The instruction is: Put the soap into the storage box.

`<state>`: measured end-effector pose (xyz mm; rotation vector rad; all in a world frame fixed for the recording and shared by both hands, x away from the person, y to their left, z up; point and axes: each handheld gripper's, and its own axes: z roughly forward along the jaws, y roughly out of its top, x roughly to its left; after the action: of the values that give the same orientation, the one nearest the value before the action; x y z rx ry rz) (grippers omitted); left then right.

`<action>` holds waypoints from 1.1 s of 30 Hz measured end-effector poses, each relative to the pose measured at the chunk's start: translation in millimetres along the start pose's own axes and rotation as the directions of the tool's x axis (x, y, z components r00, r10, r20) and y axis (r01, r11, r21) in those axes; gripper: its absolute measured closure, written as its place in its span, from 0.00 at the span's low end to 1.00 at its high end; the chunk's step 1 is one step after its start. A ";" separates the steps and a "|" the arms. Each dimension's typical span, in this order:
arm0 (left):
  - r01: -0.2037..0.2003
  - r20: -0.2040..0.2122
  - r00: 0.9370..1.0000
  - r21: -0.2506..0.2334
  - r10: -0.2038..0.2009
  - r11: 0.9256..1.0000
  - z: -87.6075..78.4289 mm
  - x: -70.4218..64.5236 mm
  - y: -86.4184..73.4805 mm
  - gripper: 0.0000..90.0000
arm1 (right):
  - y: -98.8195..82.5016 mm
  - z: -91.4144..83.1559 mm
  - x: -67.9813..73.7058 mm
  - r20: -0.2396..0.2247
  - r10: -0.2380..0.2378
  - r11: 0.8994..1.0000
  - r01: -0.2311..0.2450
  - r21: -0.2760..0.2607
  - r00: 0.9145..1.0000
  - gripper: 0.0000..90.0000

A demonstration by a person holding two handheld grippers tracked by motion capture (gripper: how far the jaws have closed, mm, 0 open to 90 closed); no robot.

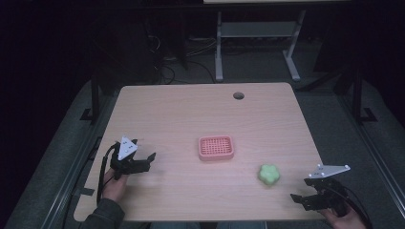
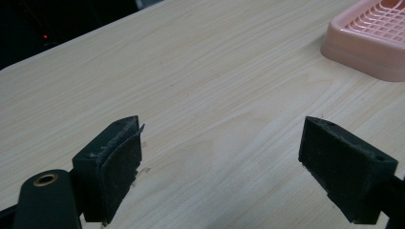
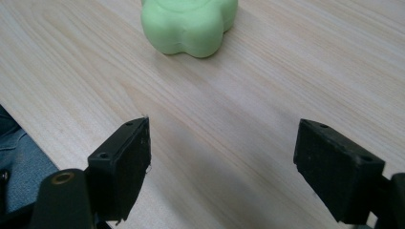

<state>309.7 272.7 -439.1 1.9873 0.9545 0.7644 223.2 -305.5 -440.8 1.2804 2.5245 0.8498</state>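
Observation:
A pink slotted tray lies in the middle of the wooden table; its corner appears at the upper right of the left gripper view. A green flower-shaped block rests to the tray's right, and the block lies just ahead of the right gripper's jaws. My left gripper sits at the table's left, open, jaws wide apart over bare wood. My right gripper is at the front right corner, open, with nothing between its jaws.
The table has a round cable hole near its far edge. The front edge of the table lies close under the right gripper. Behind the table stands a metal frame on a dark floor.

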 end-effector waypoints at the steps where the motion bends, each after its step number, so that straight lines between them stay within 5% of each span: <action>1: 0.000 0.000 1.000 0.000 0.000 1.000 0.0 0.0 0.0 0.16 | 0.0 0.0 0.0 0.000 0.000 1.000 0.000 0.000 1.000 0.22; 10: -0.003 0.008 1.000 -0.003 0.003 1.000 -0.6 -1.5 -0.3 0.16 | 6.8 0.1 3.2 0.000 -0.001 1.000 0.001 0.017 1.000 0.21; 33: -0.004 0.007 1.000 0.000 0.004 1.000 -2.1 -1.1 -0.5 0.16 | 57.1 10.0 17.9 -0.018 -0.101 0.991 0.103 0.080 0.995 0.19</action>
<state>307.4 272.8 -438.6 1.9907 0.9467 0.7590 255.2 -260.8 -415.0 1.1600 2.6351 0.7444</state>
